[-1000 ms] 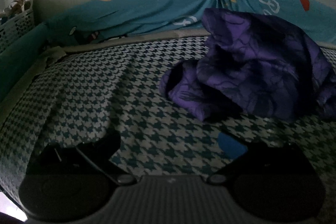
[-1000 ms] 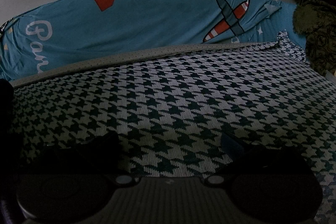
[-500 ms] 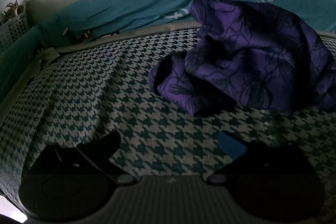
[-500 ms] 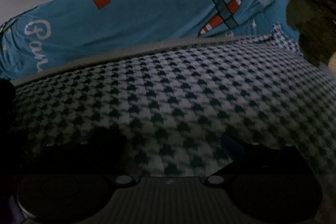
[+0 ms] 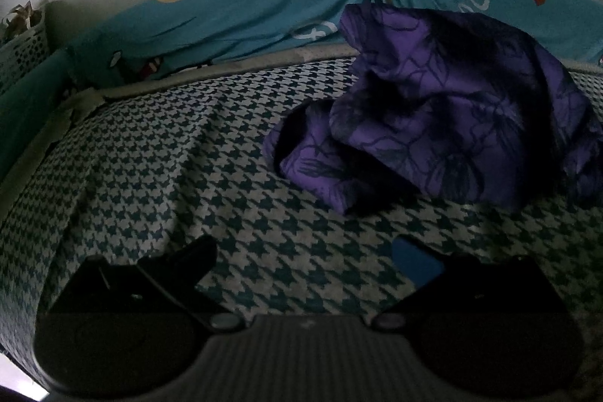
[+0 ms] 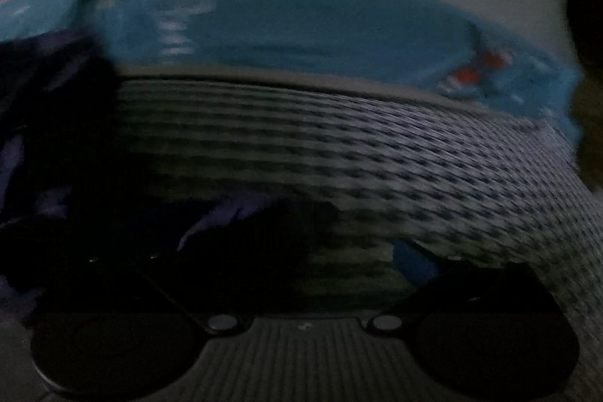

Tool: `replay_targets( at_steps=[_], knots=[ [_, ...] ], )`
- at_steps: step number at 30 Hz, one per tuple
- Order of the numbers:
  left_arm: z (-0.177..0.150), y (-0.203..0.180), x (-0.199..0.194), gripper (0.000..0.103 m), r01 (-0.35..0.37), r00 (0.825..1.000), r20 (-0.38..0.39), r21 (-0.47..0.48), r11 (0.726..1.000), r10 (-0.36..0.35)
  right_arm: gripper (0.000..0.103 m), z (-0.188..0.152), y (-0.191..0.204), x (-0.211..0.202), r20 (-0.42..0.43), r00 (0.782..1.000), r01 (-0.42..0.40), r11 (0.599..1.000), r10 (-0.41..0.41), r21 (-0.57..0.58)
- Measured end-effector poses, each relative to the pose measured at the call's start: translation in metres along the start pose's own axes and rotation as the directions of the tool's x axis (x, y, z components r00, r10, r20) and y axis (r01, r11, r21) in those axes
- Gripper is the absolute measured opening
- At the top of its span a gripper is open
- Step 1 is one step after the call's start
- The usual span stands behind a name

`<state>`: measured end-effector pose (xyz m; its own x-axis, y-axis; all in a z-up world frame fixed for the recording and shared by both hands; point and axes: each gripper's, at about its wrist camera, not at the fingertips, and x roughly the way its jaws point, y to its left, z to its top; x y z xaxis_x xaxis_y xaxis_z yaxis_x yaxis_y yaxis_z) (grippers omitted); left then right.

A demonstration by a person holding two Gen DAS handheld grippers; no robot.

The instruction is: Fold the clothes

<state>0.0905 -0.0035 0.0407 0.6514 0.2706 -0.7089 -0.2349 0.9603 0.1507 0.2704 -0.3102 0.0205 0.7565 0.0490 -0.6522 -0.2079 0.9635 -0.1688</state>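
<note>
A crumpled purple garment with a dark floral print (image 5: 444,123) lies in a heap on the houndstooth bedcover (image 5: 158,168), right of centre in the left wrist view. My left gripper (image 5: 305,255) hovers open over the cover, short of the heap, with nothing between its fingers. In the blurred right wrist view the same purple garment (image 6: 41,123) fills the left side, and a fold of it (image 6: 226,213) reaches in front of my right gripper (image 6: 301,259). Its fingers stand apart; the left one is lost in the dark cloth.
A blue patterned sheet (image 5: 245,14) runs along the wall behind the bed. A white perforated basket (image 5: 20,44) stands at the far left. A dark olive fuzzy thing (image 6: 588,123) sits at the right edge of the right wrist view.
My right gripper has swung sharply left, bringing the purple garment into its view, with heavy motion blur. The left gripper's view shifted only slightly; the garment heap lies the same.
</note>
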Motion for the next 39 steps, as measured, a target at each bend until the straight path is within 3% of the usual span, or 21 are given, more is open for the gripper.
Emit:
replay_targets(
  at_steps=[2,5,8,9,13,18,22,29,39],
  knots=[
    [0.0,0.002,0.0,0.103,0.0,1.0,0.001,-0.005,1.0,0.0,0.101,0.0,0.018,-0.006,-0.005,0.998,-0.061,0.998,0.06,-0.031],
    [0.0,0.003,-0.001,0.103,-0.003,1.0,0.004,-0.007,1.0,0.003,0.097,0.001,0.037,-0.012,-0.018,0.988,-0.155,0.988,0.155,0.012],
    [0.001,0.004,-0.001,0.103,-0.003,1.0,0.005,-0.012,1.0,0.003,0.094,0.003,0.045,-0.013,-0.032,0.932,-0.356,0.929,0.361,0.099],
    [0.001,0.005,-0.001,0.103,-0.003,1.0,0.006,-0.012,1.0,0.003,0.094,0.003,0.052,-0.014,-0.039,0.92,-0.384,0.917,0.39,0.108],
    [0.001,0.006,-0.002,0.103,-0.006,1.0,0.007,-0.017,1.0,0.006,0.094,0.004,0.086,-0.028,-0.01,0.889,-0.458,0.888,0.459,0.047],
    [0.001,0.011,-0.002,0.103,-0.01,1.0,0.01,-0.032,0.999,0.01,0.094,0.013,0.111,-0.048,0.064,0.83,-0.556,0.831,0.555,0.015],
    [0.001,0.015,-0.003,0.103,-0.019,1.0,0.012,-0.041,0.999,0.02,0.103,0.018,0.132,-0.06,0.082,0.78,-0.621,0.783,0.621,-0.023],
    [0.001,0.024,-0.003,0.103,-0.038,0.999,0.005,-0.06,0.997,0.039,0.103,0.005,0.173,-0.069,-0.038,0.823,-0.56,0.799,0.566,-0.219],
    [-0.001,0.033,-0.008,0.103,-0.048,0.999,0.014,-0.074,0.996,0.049,0.103,-0.017,0.176,-0.105,-0.032,0.809,-0.579,0.785,0.587,-0.223]
  ],
)
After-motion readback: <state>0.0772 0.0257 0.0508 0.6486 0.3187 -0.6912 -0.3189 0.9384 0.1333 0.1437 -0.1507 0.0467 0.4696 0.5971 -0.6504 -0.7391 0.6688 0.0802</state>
